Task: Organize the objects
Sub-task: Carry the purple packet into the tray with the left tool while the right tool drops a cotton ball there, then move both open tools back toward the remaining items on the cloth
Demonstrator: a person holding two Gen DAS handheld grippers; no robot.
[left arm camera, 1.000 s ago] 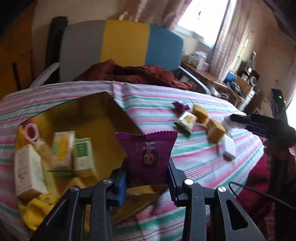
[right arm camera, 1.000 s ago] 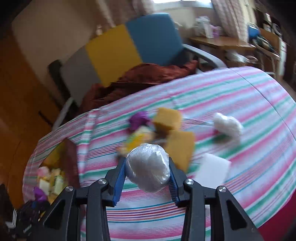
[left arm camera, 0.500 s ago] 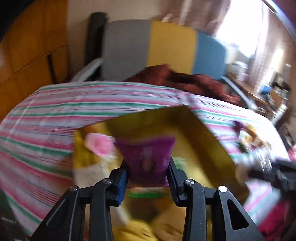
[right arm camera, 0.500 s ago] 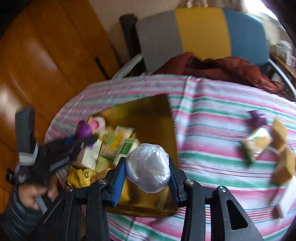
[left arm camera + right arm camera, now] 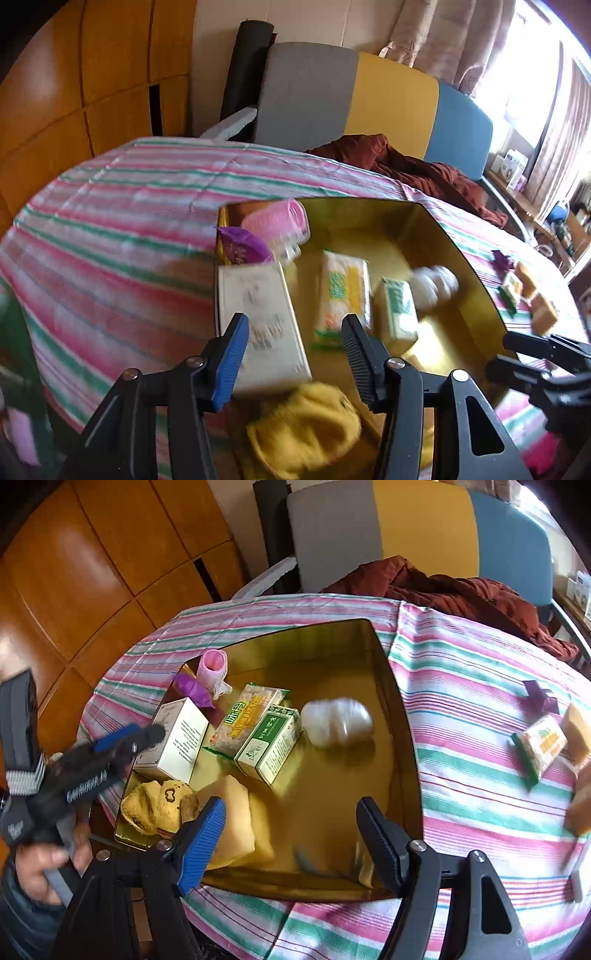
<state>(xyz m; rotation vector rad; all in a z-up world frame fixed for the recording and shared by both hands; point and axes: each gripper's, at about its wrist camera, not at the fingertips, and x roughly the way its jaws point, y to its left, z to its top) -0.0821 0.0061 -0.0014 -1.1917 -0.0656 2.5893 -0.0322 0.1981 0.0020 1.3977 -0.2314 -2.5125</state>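
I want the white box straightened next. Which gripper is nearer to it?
Left. The left gripper hangs open right over the white box at the gold tray's left side; the right gripper is open over the tray's near edge, farther off.

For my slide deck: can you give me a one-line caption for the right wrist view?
Open right gripper above the gold tray, a clear-wrapped white bundle lying free beside the green box.

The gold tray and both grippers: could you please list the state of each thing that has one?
Left gripper: open, empty; jaws just opened.
Right gripper: open, empty; jaws just opened.
Clear wrapped bundle: released, in the gold tray.
Purple packet: in the tray.
Green box: lying flat.
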